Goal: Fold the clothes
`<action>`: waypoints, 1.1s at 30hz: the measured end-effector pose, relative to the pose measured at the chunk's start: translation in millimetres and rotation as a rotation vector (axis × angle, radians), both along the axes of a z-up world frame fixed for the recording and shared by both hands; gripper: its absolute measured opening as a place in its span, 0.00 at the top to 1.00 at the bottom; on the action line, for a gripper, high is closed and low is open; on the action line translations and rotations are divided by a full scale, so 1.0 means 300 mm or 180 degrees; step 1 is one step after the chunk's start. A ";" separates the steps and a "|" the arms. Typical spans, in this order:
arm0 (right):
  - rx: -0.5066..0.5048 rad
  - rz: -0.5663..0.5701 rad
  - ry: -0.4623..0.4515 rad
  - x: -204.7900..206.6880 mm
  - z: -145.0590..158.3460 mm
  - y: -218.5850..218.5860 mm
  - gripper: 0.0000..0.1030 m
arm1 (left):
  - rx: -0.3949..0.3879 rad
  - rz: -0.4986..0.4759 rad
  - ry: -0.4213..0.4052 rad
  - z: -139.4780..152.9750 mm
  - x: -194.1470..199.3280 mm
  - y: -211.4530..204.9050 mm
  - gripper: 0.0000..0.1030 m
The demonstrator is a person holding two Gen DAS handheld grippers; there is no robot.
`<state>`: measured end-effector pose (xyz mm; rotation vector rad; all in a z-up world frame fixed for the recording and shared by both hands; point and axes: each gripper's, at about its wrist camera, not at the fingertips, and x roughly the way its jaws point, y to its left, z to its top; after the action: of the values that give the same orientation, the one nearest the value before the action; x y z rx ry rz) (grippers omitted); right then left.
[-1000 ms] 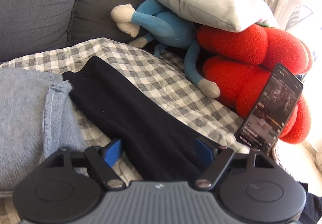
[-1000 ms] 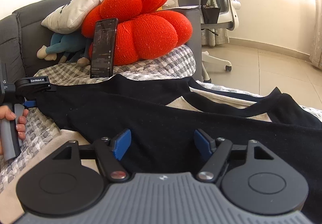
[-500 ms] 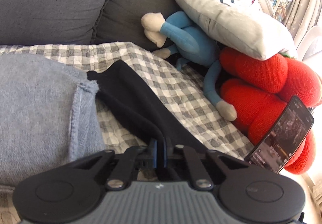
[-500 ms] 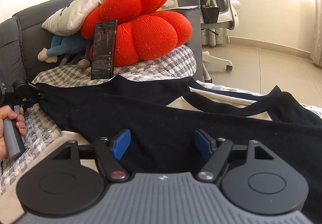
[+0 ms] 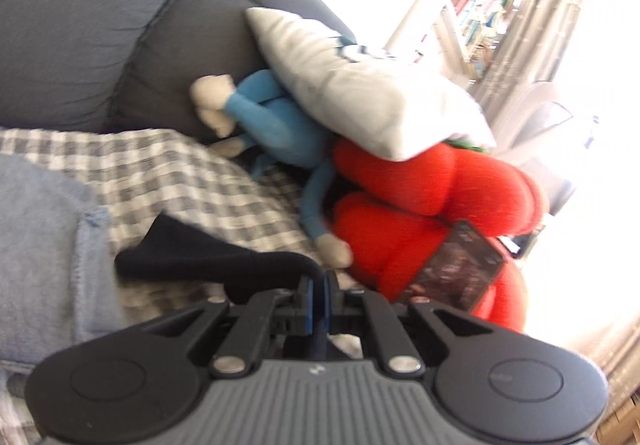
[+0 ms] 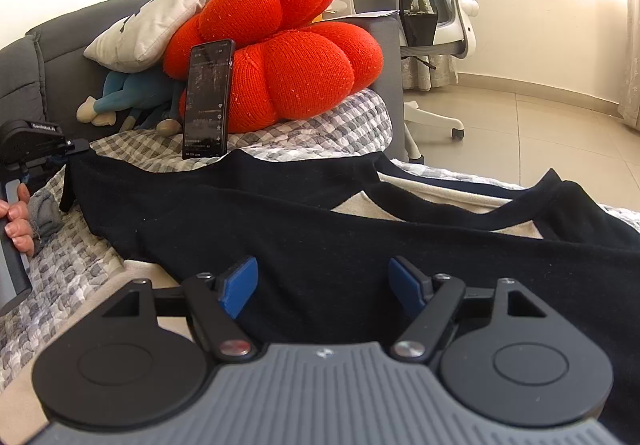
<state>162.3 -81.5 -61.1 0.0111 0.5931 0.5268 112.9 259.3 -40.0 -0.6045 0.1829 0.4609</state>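
- While the sofa [image 6: 24, 57] bears the checked cover [image 6: 320, 125], the black shirt [image 6: 320, 229] lies spread across it.
- Left gripper [image 5: 318, 299] is clamped on the shirt's sleeve end; right gripper [image 6: 322, 285] hovers wide open, empty, over the hem.
- Judged step: first sleeve fold; next, carry the sleeve inward.
- Only the left view shows a grey-blue garment [image 5: 40, 245]; only the right shows the collar.
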 end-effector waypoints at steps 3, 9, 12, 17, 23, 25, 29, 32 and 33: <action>0.0002 -0.0002 0.0000 0.000 -0.001 0.001 0.26 | 0.0078 -0.0253 -0.0102 0.042 0.000 -0.061 0.96; 0.0013 -0.0003 0.0002 0.000 -0.001 -0.001 0.26 | 0.0228 -0.0846 -0.0176 0.094 0.001 -0.197 0.96; 0.0024 -0.0003 0.0006 0.000 0.000 -0.003 0.26 | 0.0322 -0.1192 -0.0152 0.101 0.006 -0.275 0.96; 0.0063 -0.0019 0.0013 -0.001 0.001 -0.010 0.26 | 0.0371 -0.1724 -0.0021 0.074 0.023 -0.386 0.96; 0.0122 -0.0041 0.0042 0.003 0.001 -0.019 0.26 | 0.0225 -0.2150 0.0229 0.000 0.045 -0.441 0.96; 0.0133 -0.0036 0.0048 0.004 0.001 -0.020 0.25 | 0.0132 -0.2216 0.0355 -0.031 0.052 -0.447 0.95; 0.0151 -0.0022 0.0060 0.006 0.000 -0.022 0.24 | -0.0020 -0.2291 0.0612 -0.083 0.064 -0.450 0.95; 0.0156 -0.0015 0.0063 0.007 0.000 -0.023 0.23 | -0.0012 -0.2341 0.0702 -0.092 0.052 -0.454 0.94; 0.0158 -0.0014 0.0064 0.007 0.000 -0.023 0.23 | 0.0009 -0.2353 0.0706 -0.089 0.043 -0.457 0.90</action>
<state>164.3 -88.4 -61.1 0.0647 0.5993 0.5376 125.8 122.3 -66.6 -0.4409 0.5913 -0.1911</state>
